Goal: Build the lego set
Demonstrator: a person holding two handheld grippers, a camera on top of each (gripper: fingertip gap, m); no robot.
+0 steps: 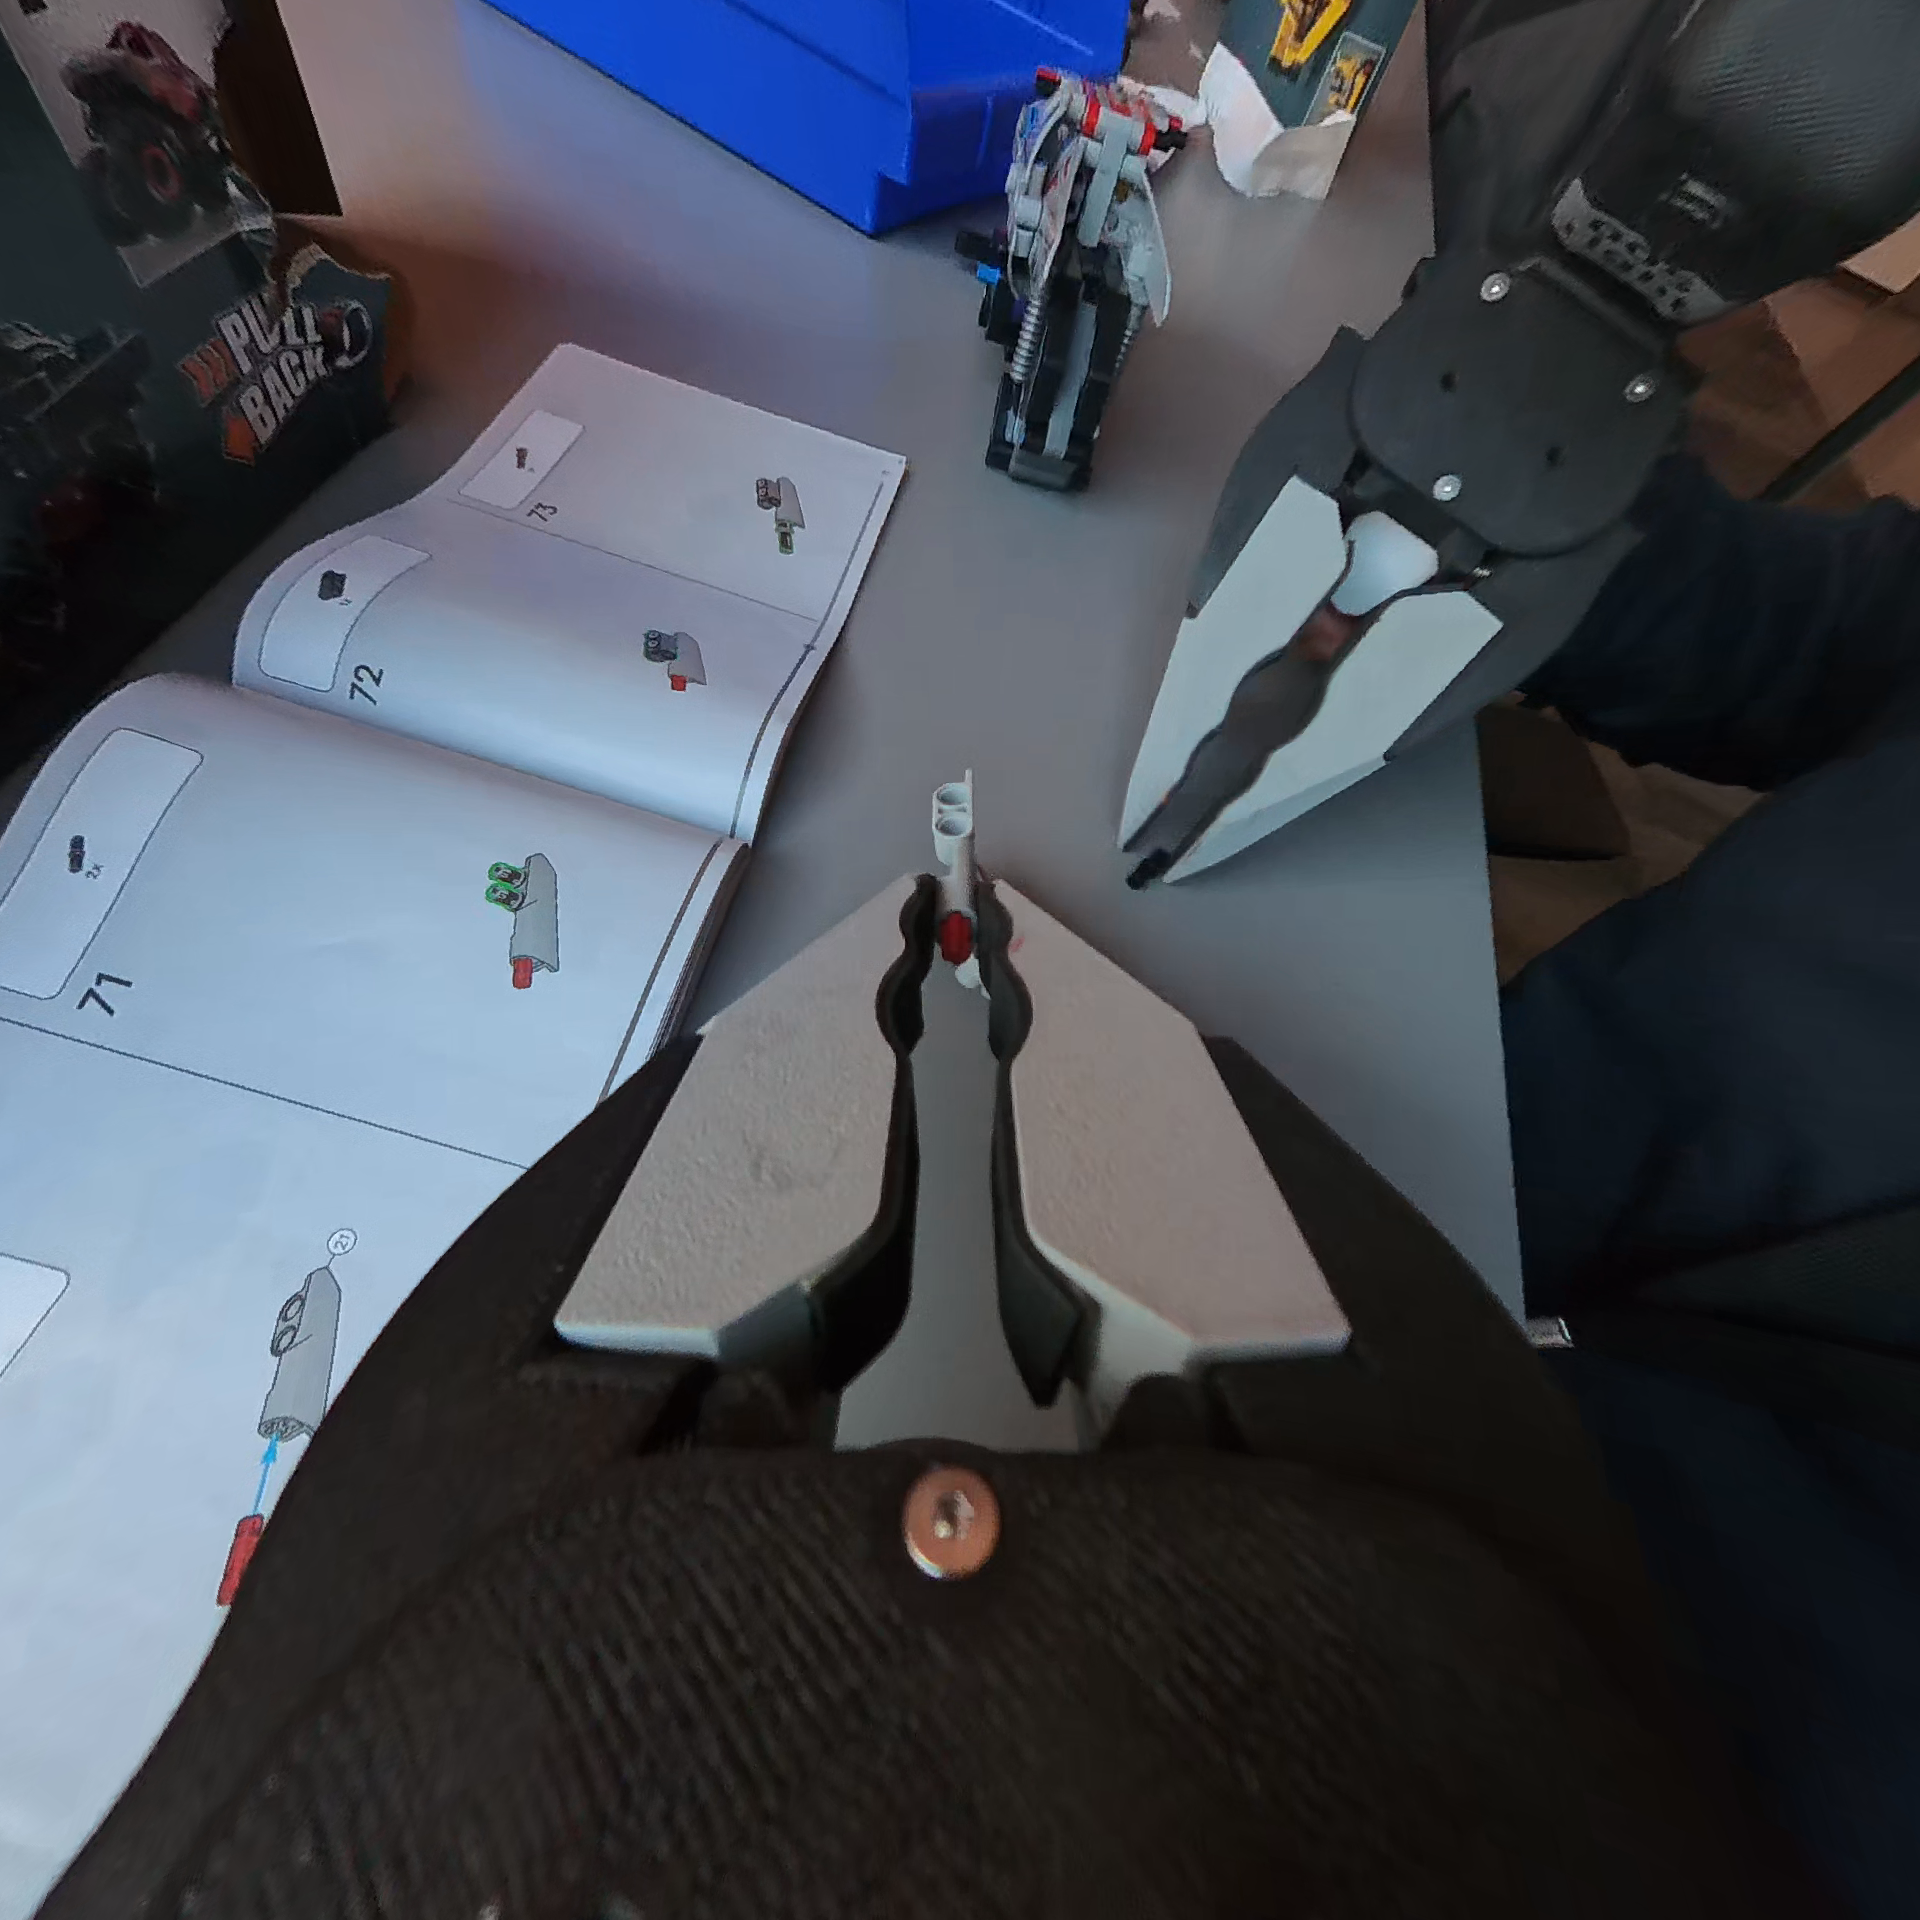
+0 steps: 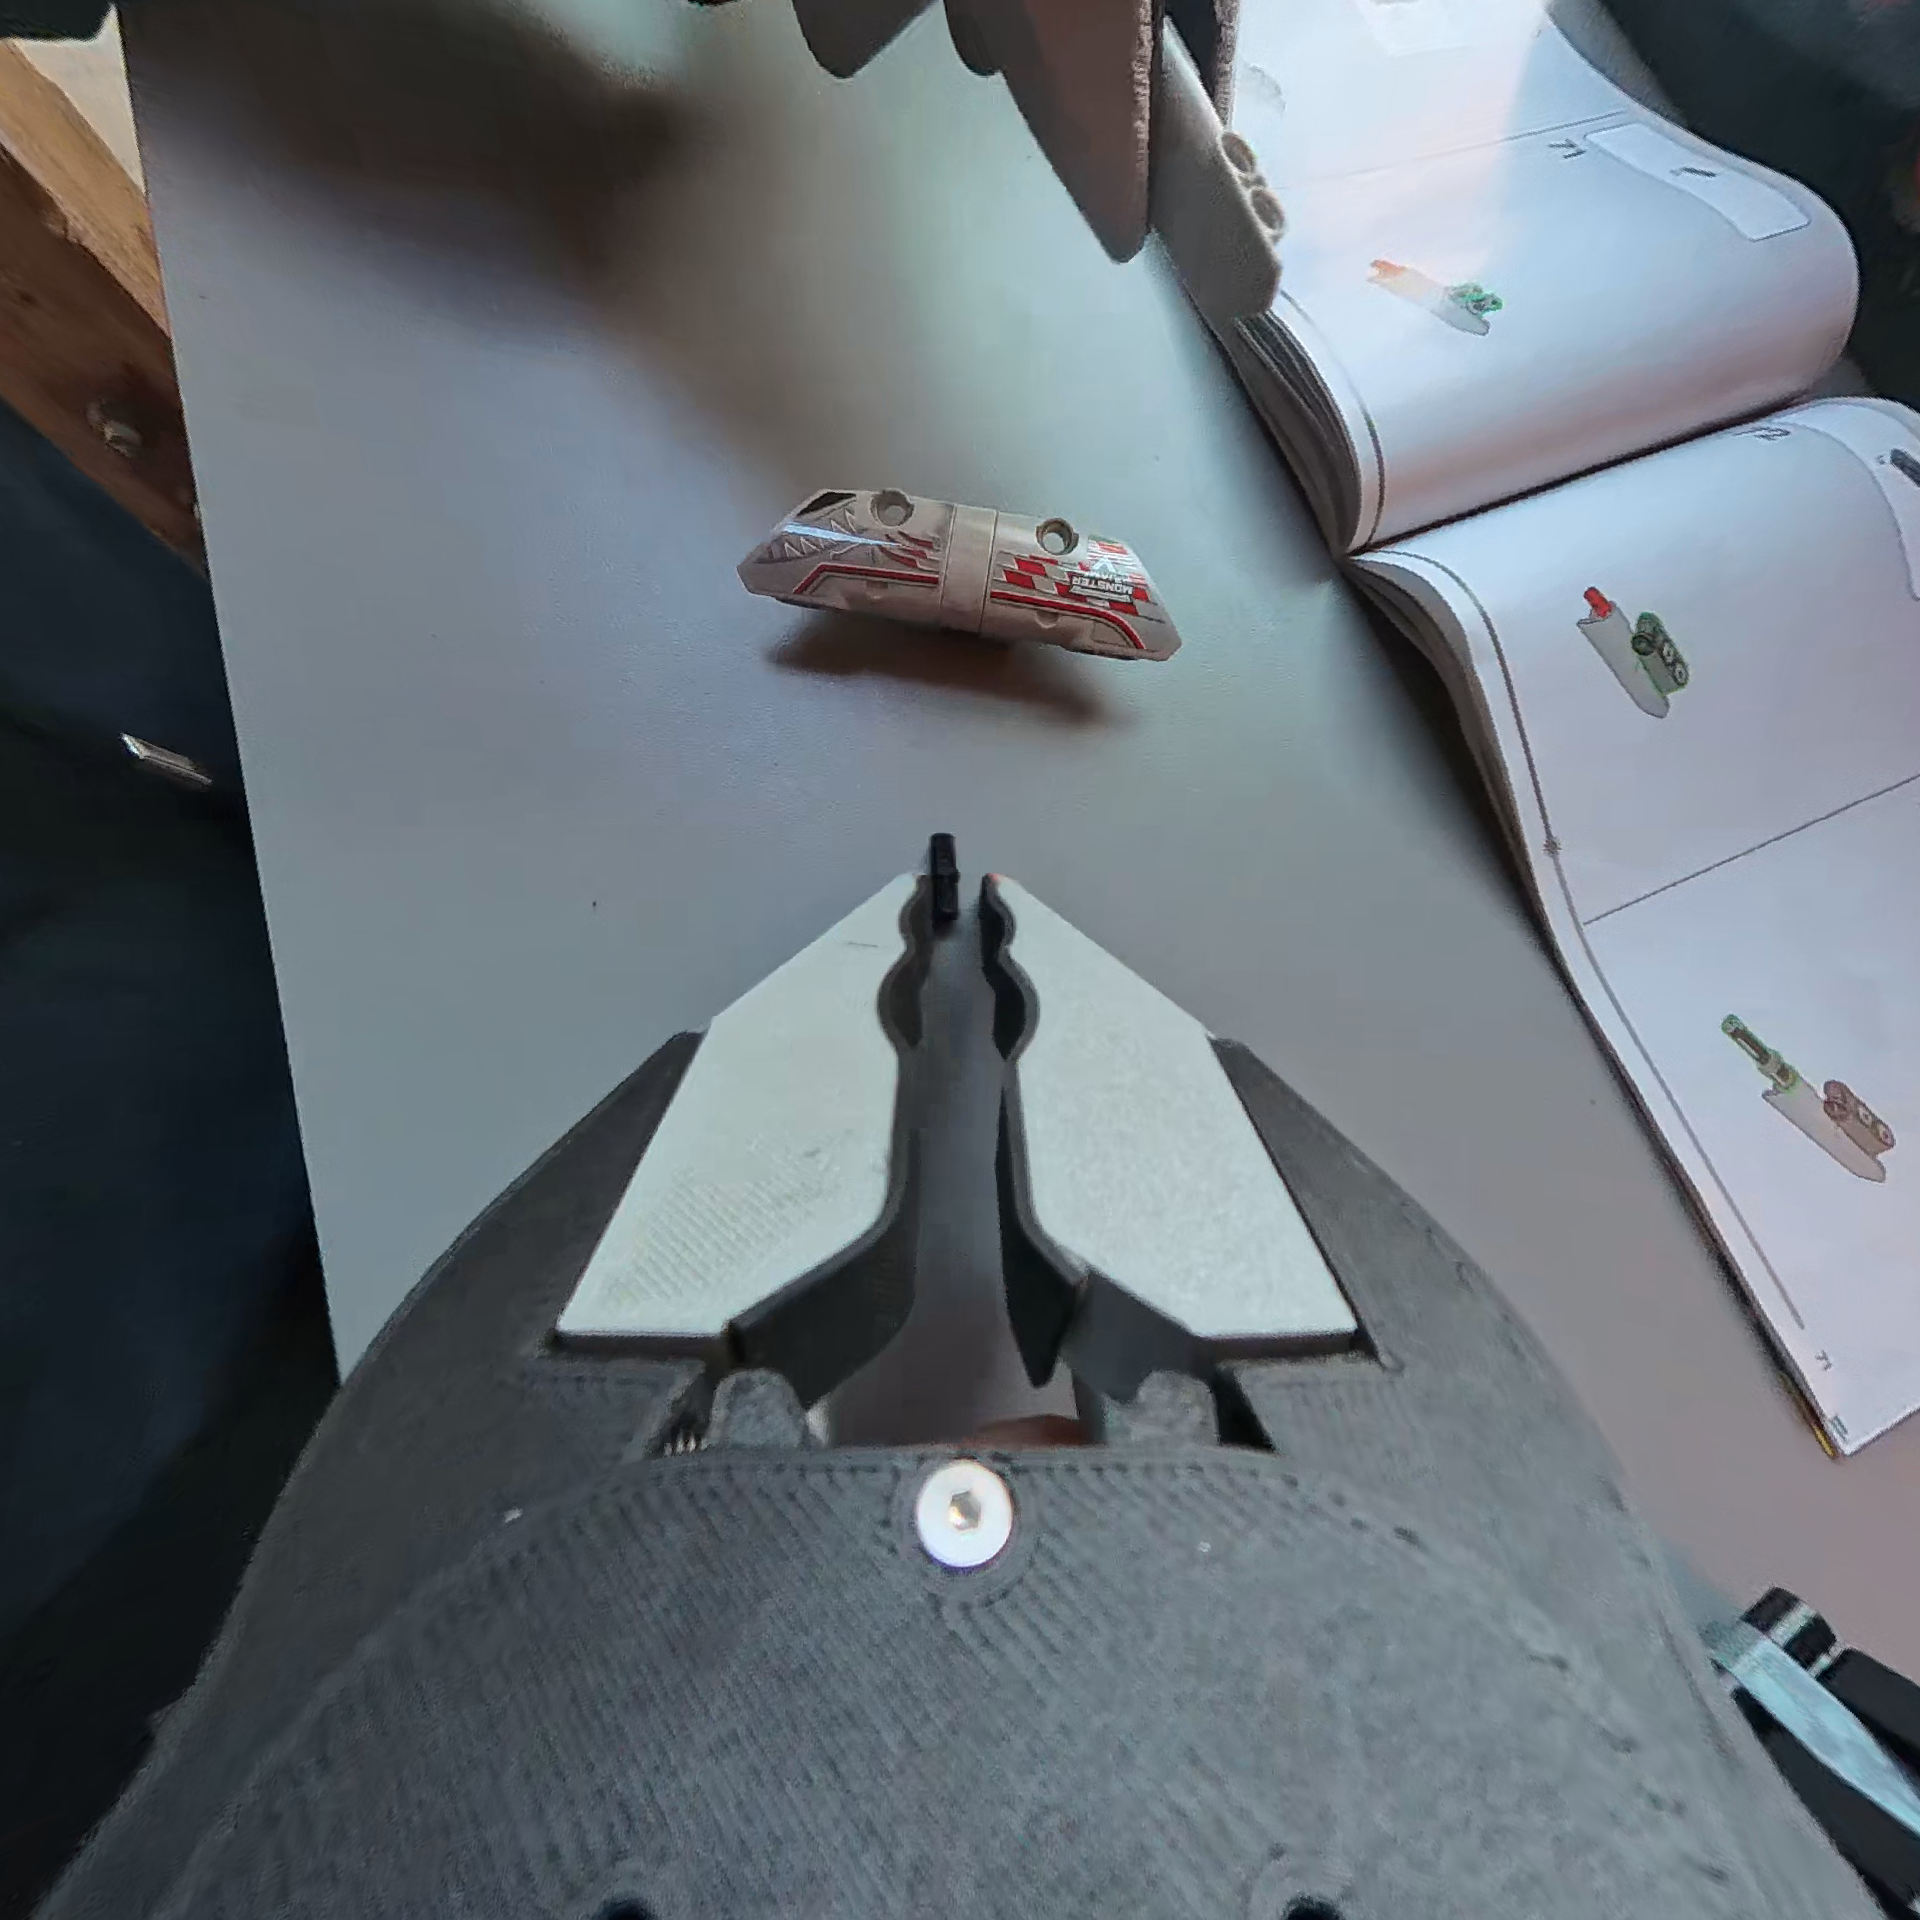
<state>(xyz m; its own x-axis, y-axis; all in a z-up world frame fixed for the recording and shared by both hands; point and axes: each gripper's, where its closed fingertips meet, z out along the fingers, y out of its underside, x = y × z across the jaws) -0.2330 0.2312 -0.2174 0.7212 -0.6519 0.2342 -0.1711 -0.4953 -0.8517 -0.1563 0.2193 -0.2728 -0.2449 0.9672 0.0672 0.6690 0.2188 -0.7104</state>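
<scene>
My left gripper [image 1: 954,896] is shut on a light grey lego panel piece [image 1: 952,821] with two round holes at its far end and a red axle [image 1: 953,935] between the pads. It also shows in the right wrist view [image 2: 1216,197], held above the booklet's edge. My right gripper [image 2: 961,881] is shut on a small black pin [image 2: 942,873] that sticks out past the tips. In the left wrist view the right gripper [image 1: 1153,868] hangs point down to the right of the grey piece. A decorated grey, red and white body panel [image 2: 961,574] lies on the table ahead of it.
An open instruction booklet [image 1: 436,790] lies left on the grey table [image 1: 1039,623]. A partly built lego vehicle [image 1: 1070,281] stands upright farther back, near a blue bin [image 1: 821,94] and a lego box [image 1: 177,312]. A person's dark sleeve [image 1: 1714,935] is at right. The left gripper's tips are roughly 10 centimeters from the right gripper's. My right gripper's tips are some 20 centimeters from the partly built lego vehicle [image 1: 1070,281].
</scene>
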